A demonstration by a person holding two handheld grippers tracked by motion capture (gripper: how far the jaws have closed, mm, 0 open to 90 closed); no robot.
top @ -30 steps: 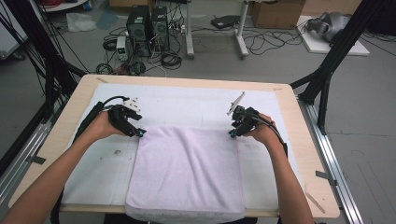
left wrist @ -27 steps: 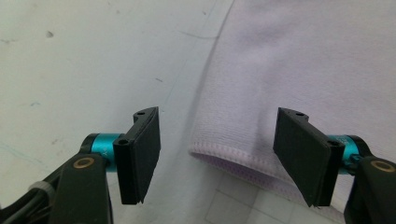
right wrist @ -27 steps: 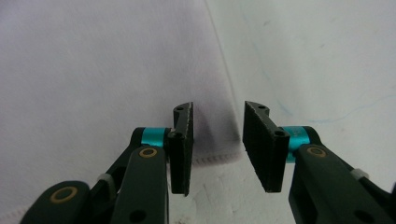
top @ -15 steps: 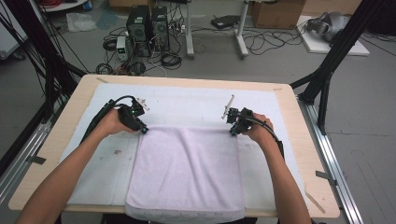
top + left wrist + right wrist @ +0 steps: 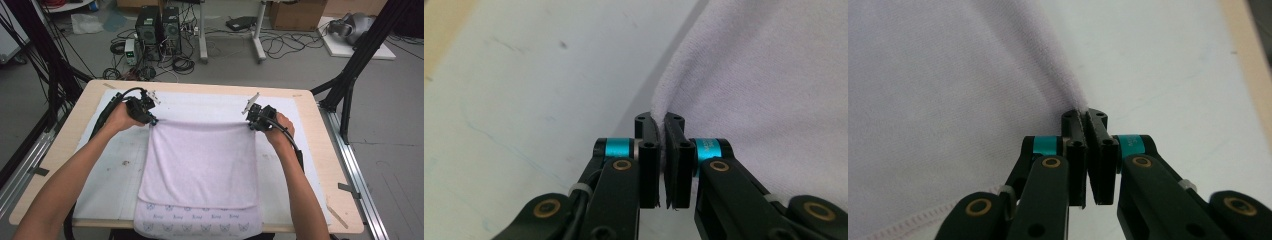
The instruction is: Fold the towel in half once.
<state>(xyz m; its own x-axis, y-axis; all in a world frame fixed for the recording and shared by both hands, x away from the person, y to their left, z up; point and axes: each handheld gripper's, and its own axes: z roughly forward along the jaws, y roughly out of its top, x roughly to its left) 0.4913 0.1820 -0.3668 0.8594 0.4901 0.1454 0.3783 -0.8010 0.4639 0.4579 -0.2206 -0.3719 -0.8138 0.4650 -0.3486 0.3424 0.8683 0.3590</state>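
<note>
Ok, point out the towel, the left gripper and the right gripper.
towel (image 5: pixel 200 165), high view, middle of the cloth.
left gripper (image 5: pixel 662 131), left gripper view, between its fingertips.
right gripper (image 5: pixel 1084 125), right gripper view, between its fingertips.

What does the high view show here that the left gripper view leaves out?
High view: the whole towel with its butterfly-printed near hem, both hands, the right claw at the far right corner, and the floor clutter beyond the table. Left gripper view: the left claw shut on the towel's corner, up close. Both: pale towel on the white mat.
</note>
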